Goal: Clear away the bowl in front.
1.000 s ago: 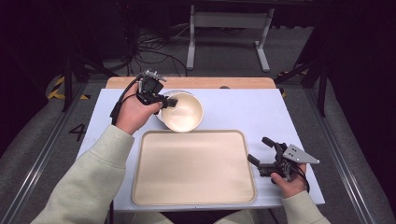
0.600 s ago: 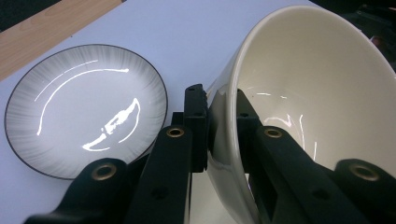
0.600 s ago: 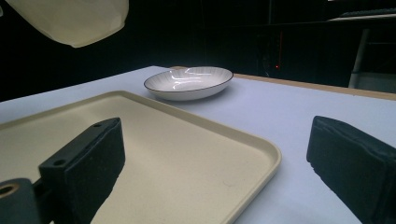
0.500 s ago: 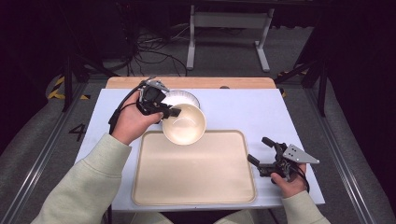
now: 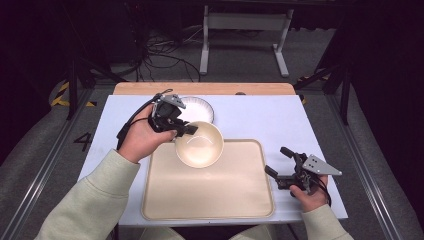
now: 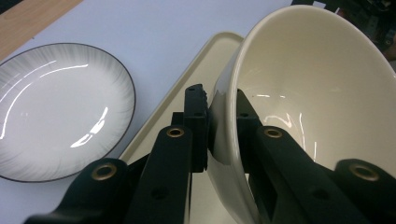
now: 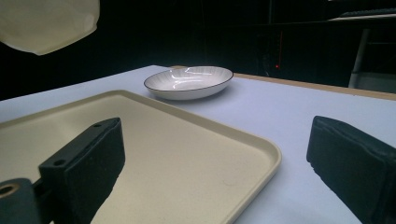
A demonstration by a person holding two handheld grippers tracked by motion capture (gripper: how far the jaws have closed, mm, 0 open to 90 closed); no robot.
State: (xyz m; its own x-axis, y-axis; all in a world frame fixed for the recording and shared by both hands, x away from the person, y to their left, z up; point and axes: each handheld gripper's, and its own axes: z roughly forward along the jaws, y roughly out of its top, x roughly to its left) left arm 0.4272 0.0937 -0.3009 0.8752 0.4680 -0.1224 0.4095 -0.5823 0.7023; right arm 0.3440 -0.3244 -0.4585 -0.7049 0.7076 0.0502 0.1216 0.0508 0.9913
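My left gripper [image 5: 186, 130] is shut on the rim of a cream bowl [image 5: 199, 144], holding it in the air above the far left corner of a beige tray [image 5: 220, 192]. The left gripper view shows its jaws pinching the bowl [image 6: 299, 93] wall, one inside and one outside. A white plate with a dark rim [image 5: 200, 107] lies on the table behind the bowl, also visible as the plate [image 6: 51, 107] and plate [image 7: 189, 80]. My right gripper [image 5: 281, 162] rests open at the tray's right edge, with nothing between its jaws. The bowl's underside [image 7: 49, 21] hangs at upper left.
The tray [image 7: 187, 154] lies on a white tabletop [image 5: 260, 117] with a wooden strip [image 5: 205, 88] along its far edge. Beyond the table are a metal stand [image 5: 245, 35] and cables on the floor.
My left gripper has lifted the bowl off the plate and carried it nearer and rightward, over the tray's far left corner. The plate is now uncovered. The right gripper has stayed put.
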